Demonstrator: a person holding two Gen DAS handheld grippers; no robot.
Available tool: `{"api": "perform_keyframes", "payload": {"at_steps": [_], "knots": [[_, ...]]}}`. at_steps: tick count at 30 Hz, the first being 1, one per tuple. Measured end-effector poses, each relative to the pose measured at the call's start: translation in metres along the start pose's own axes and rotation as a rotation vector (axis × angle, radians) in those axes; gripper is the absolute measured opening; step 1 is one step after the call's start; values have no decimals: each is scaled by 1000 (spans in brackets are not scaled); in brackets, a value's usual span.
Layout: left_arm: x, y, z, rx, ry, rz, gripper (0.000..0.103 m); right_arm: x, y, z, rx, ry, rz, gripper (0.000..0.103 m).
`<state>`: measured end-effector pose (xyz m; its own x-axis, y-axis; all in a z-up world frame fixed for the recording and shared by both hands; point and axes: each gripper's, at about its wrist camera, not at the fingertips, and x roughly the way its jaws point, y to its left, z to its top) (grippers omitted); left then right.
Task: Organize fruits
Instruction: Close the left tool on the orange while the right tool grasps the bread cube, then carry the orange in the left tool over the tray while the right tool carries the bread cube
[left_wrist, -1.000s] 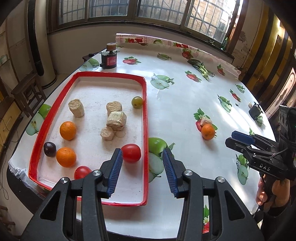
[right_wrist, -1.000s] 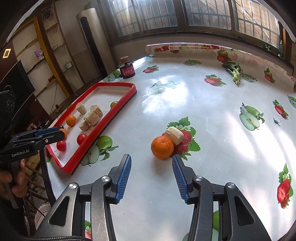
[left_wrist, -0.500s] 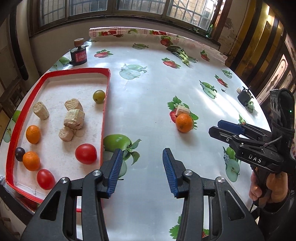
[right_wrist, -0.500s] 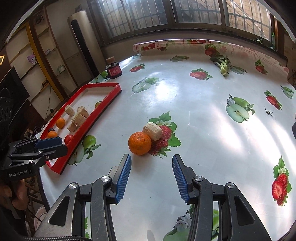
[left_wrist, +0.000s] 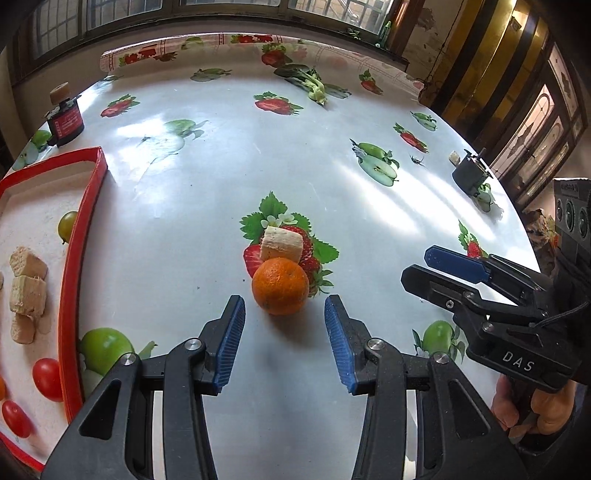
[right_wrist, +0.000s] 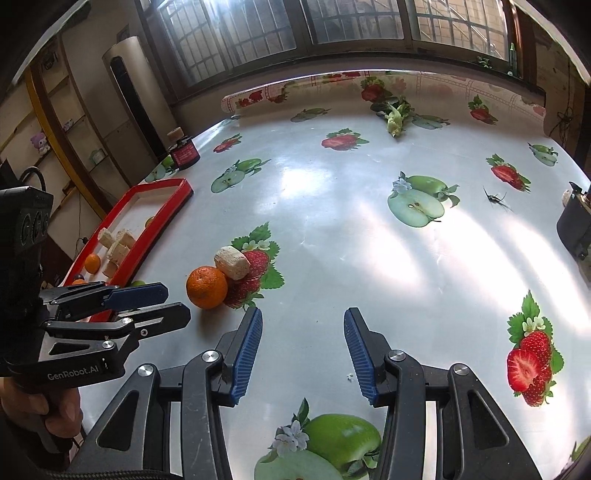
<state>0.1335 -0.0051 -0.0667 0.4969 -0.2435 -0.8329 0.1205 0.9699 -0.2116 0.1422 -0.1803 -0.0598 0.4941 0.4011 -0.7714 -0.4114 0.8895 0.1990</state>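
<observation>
The orange (left_wrist: 280, 285) sits on the tablecloth (left_wrist: 221, 177) at the centre of the left wrist view, over a printed strawberry, with a pale cylindrical chunk (left_wrist: 280, 248) touching it on the far side. In the right wrist view the same orange (right_wrist: 206, 287) lies left of centre, the chunk (right_wrist: 232, 262) against its upper right.

The left gripper (left_wrist: 284, 347) points at the orange from the bottom of its frame, its blue-padded fingers (left_wrist: 232, 343) spread wide and empty, the fruit just beyond the tips and in line with the gap. From the right wrist view this gripper (right_wrist: 159, 302) comes in from the left edge, its tips just beside the orange.

The right gripper (right_wrist: 303, 354) is also wide open and holds nothing, over bare cloth at the lower middle of its frame, the orange to the upper left of its left finger. In the left wrist view it (left_wrist: 439, 267) enters from the right edge, apart from the orange.

The red-rimmed tray (left_wrist: 79, 236) runs down the left edge of the left wrist view. In it lie beige chunks (left_wrist: 26, 286), a green grape-like fruit (left_wrist: 67, 225) against the rim, and red tomatoes (left_wrist: 47, 378) at the lower left. A small dark jar (left_wrist: 64, 118) with a cork stands at the upper left, beyond the tray. A leafy green vegetable (left_wrist: 310, 83) lies near the far edge at upper centre, and a small black device (left_wrist: 469, 173) sits at the right.
</observation>
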Motion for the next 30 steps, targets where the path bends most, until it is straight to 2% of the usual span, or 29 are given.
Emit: {"api": "perform_keyframes", "payload": {"at_steps": [2,4,6,18,23,25,26,30], "knots": [[11,0,5,0,9,-7,42,2,-3,1,7,1,-3,48],[17,3,5,-2,18,-5,32,4,-5,3,12,3,-4,48],[15,10,3,-19,12,-33,32,6,-6,4,15,6,-2,48],[-31,50,-15,-83,-53,-22,32,52,46,29,-70,47,67,48],[-42,59,-16,-87,-73,-4,32,79,67,36,-113,78,64,47],[-46,62,-17,-88,-80,1,32,86,71,36,-125,82,44,42],[-48,64,-18,-89,-82,2,32,86,73,36,-133,74,30,35],[-55,69,-19,-93,-94,9,32,84,73,36,-135,77,30,34]]}}
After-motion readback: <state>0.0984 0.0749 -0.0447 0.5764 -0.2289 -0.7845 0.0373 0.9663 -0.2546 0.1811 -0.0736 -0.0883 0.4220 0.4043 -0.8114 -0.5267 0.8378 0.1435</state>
